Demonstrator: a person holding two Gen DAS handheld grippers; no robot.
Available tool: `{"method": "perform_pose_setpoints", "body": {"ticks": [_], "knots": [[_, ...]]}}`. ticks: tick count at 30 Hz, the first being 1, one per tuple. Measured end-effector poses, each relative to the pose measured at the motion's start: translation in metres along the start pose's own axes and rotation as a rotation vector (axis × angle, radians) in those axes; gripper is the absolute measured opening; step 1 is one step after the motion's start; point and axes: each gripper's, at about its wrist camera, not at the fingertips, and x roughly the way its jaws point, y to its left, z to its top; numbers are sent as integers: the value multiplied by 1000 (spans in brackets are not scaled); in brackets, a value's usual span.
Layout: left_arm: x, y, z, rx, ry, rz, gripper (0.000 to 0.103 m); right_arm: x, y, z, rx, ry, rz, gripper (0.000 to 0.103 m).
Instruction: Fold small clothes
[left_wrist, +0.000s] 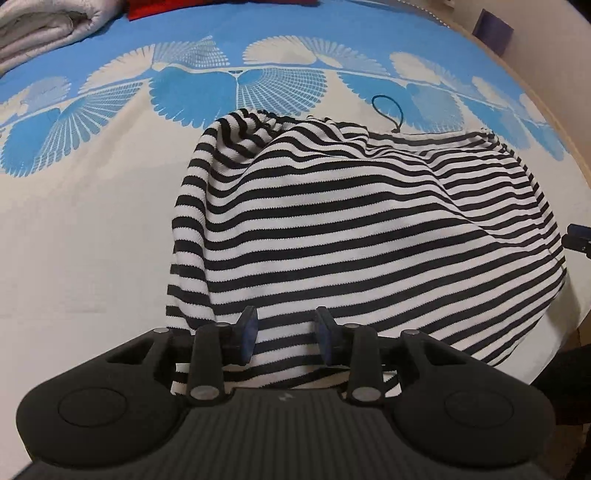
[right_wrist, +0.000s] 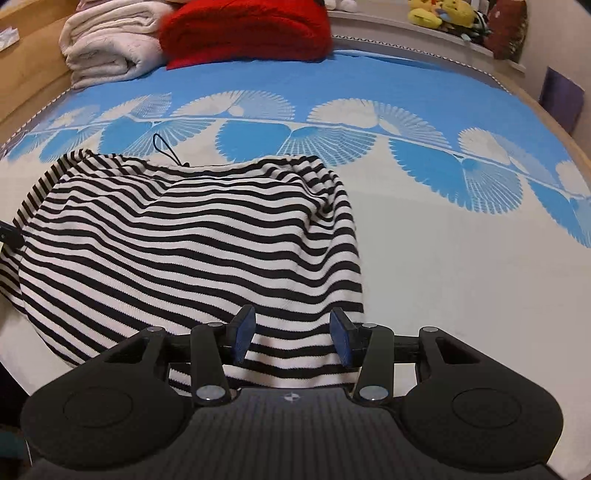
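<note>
A black-and-white striped garment (left_wrist: 351, 229) lies rumpled on the bed; it also shows in the right wrist view (right_wrist: 184, 251). My left gripper (left_wrist: 286, 338) is open, its blue-padded fingers over the garment's near left edge, with cloth between and under them. My right gripper (right_wrist: 291, 338) is open over the garment's near right edge in the same way. A thin black drawstring loop (left_wrist: 388, 110) pokes out at the garment's far edge, and shows in the right wrist view (right_wrist: 164, 147) too. The tip of the other gripper shows at the frame edge (left_wrist: 578, 238) (right_wrist: 9, 234).
The bed cover (left_wrist: 92, 240) is white near me and blue with white fan patterns farther off. A folded white blanket (right_wrist: 107, 44) and a red blanket (right_wrist: 247, 31) lie at the far end. Plush toys (right_wrist: 443, 14) sit on a ledge. The bed's wooden edge (left_wrist: 580, 325) runs along the right.
</note>
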Motion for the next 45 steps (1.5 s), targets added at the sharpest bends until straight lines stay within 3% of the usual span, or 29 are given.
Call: {"method": "perform_pose_setpoints", "body": {"ticks": [4,9,16,18,20,23,25,27,31,36,45], "knots": [[1,-2,1,15,1,-1,38,9,3,4,7,15,-1,46],[-4,1,2,2,-21,21,38,35,9,-5,-51,156,-104,46],[-85,4,-1,13,-248,88,38,-22,0,10,82,-137,-78,46],[-108,5,-10,0,-320,106,42,-42,-2,12,107,-249,-96,46],[-126,7,-24,-41,-394,99,43,-62,-1,11,144,-367,-122,46],[-131,11,-43,-123,-465,90,44,-77,0,8,179,-425,-130,46],[-130,13,-46,-150,-460,124,44,-79,5,4,181,-418,-133,46],[-137,17,-50,-162,-504,149,49,-76,13,0,170,-389,-132,46],[-145,33,-53,-218,-534,260,52,-67,37,-6,147,-349,-145,46],[-163,46,-60,-310,-581,248,52,-54,57,-12,182,-276,-125,46],[-172,47,-70,-233,-614,294,57,-27,105,2,140,-234,-125,46]]}}
